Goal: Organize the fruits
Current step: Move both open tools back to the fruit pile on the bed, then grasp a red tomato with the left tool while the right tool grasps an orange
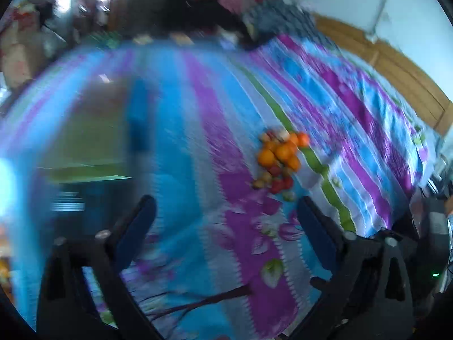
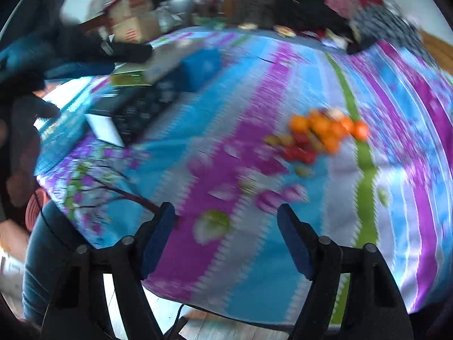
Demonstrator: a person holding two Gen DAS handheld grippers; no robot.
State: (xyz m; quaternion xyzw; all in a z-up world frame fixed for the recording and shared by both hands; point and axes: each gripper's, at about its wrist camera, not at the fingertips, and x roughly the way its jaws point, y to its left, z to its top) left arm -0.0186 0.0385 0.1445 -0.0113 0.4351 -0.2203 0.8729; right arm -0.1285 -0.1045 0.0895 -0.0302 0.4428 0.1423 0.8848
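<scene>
Left gripper point(image 1: 226, 206) jaws wide apart, empty; right gripper point(image 2: 226, 212) likewise; fruit pile point(image 1: 279, 163) on bedspread point(image 1: 198, 141) beyond.

Bed clearance: open mid-span, clutter at far edge & left side.
Bedspread point(image 2: 254, 269) bare from near edge up to fruit pile point(image 2: 320, 133). Obstacles: blue box point(image 2: 199, 68) & dark tray point(image 2: 136, 113) near left edge; clothes heap point(image 2: 325, 14) along far edge.

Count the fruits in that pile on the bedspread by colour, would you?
Orange fruits: about 6
Red fruits: about 3
Yellow-green fruits: about 3
Total: about 12; the blur makes every count rough.
</scene>
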